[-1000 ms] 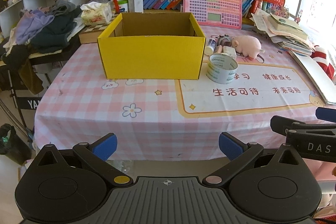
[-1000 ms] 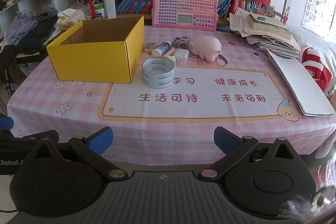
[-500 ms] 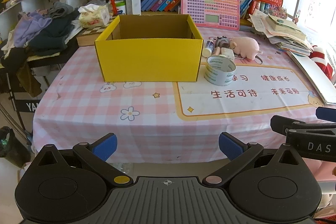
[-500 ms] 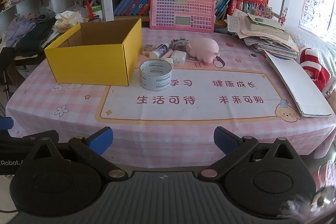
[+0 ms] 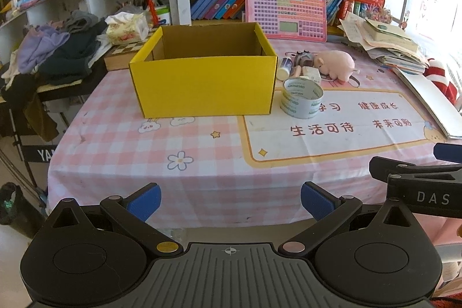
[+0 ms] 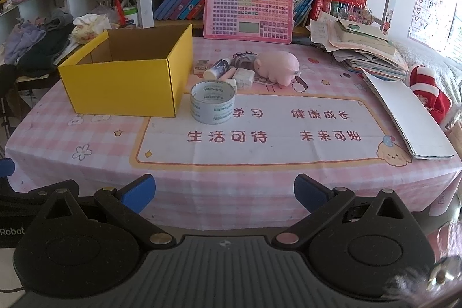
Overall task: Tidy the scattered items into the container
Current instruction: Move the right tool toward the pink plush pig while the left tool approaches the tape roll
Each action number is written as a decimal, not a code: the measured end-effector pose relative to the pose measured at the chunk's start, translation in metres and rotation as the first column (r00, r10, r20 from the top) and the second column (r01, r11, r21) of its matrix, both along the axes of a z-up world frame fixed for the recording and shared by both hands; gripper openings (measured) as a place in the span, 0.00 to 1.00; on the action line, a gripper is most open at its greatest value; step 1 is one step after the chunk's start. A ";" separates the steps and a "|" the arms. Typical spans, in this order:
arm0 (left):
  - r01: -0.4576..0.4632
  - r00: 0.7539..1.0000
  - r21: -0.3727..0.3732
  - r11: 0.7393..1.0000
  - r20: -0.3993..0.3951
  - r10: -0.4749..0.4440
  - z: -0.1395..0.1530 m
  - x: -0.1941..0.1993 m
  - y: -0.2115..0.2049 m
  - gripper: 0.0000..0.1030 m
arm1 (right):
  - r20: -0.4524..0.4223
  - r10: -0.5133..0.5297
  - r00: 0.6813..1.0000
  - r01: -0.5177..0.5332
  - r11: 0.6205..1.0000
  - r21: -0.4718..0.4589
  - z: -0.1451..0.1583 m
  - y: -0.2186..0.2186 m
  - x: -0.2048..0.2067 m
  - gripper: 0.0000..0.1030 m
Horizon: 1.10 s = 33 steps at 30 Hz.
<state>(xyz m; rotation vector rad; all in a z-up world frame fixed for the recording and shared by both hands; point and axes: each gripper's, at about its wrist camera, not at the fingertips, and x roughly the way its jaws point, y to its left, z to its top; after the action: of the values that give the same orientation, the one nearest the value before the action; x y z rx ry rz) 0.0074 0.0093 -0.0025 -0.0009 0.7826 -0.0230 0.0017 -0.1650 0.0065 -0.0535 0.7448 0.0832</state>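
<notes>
An open yellow cardboard box (image 5: 203,87) (image 6: 127,82) stands on the pink checked tablecloth. Just right of it sits a roll of clear tape (image 5: 301,101) (image 6: 213,102). Behind the tape lie a pink plush pig (image 5: 336,66) (image 6: 277,67), a small white tube (image 6: 217,69), a white eraser-like block (image 6: 244,76) and a small grey toy (image 6: 244,59). My left gripper (image 5: 230,201) hangs open off the table's near edge, nothing between its fingers. My right gripper (image 6: 224,194) is likewise open and holds nothing, short of the table's front edge.
A pink keyboard toy (image 6: 247,13) leans against the bookshelf behind. Stacked papers and books (image 6: 366,51) and a white board (image 6: 404,111) fill the right side. A red and white plush (image 6: 427,88) lies far right. Clothes (image 5: 57,54) pile at the left.
Both views have drawn slightly back and downward from the table; the box and the tape look a little farther away. Both grippers stay open.
</notes>
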 end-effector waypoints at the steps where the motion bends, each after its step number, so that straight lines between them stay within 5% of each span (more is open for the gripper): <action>1: -0.001 1.000 -0.004 1.000 -0.002 0.001 0.000 0.000 0.001 1.00 | -0.001 0.000 1.000 0.000 1.000 0.000 0.000 0.000 0.001 1.00; 11: -0.002 1.000 -0.086 0.996 -0.001 0.002 -0.003 0.006 0.017 1.00 | 0.067 -0.071 0.995 0.067 0.996 0.052 0.013 -0.010 0.002 1.00; 33: 0.128 0.992 -0.086 0.988 0.026 -0.126 -0.008 0.037 -0.008 1.00 | 0.039 -0.101 0.994 0.100 0.995 0.029 0.005 -0.017 0.031 1.00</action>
<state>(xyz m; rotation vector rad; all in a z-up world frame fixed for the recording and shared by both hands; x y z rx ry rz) 0.0442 0.0009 -0.0109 -0.0335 0.7597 -0.1782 0.0328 -0.1819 0.0112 0.0080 0.7043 -0.0042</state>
